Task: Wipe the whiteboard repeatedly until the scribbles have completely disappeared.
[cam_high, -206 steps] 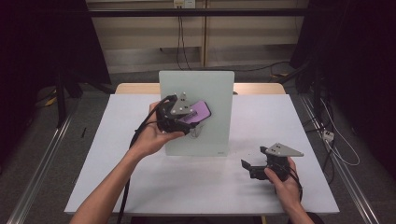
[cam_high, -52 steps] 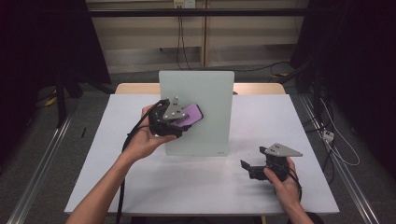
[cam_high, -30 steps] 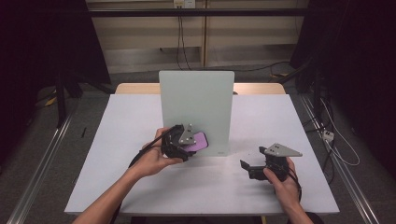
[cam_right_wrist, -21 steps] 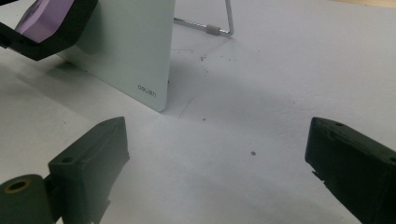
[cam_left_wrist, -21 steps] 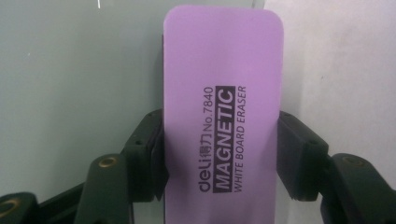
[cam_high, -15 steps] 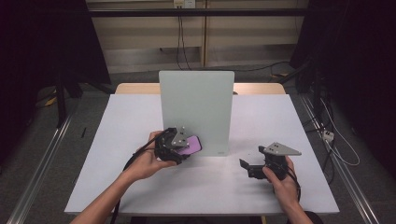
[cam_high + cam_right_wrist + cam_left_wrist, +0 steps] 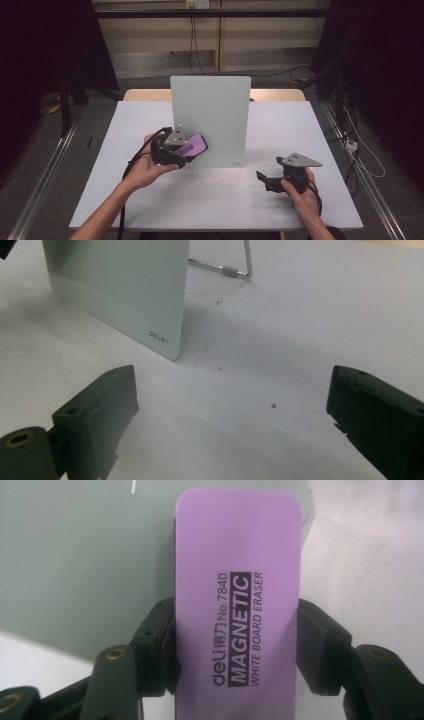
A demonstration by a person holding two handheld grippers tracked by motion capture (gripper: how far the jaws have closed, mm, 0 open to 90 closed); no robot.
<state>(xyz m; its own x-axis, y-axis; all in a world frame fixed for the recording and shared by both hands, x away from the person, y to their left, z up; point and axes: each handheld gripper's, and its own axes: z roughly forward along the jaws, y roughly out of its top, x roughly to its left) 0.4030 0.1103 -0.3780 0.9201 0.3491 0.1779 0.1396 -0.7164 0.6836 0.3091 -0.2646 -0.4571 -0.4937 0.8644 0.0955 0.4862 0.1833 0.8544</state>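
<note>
Eraser gripped at the whiteboard's lower left.
Left gripper [image 7: 181,154] jaws clenched on smooth lilac rounded-rectangle eraser [image 7: 235,595], near glossy upright whiteboard [image 7: 212,117]; right gripper [image 7: 264,180] jaws released over matte white bench [image 7: 200,200].

Lab, dark curtains [image 7: 45,45], floor cables [image 7: 360,160]

Dim surroundings, evenly lit table, soft shadows.

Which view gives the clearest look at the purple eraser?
The left gripper view: the purple eraser sits close up between that gripper's jaws, its printed label readable. The high view shows the eraser small, held by the left gripper in front of the whiteboard. The right gripper view looks at the whiteboard's lower corner.
</note>
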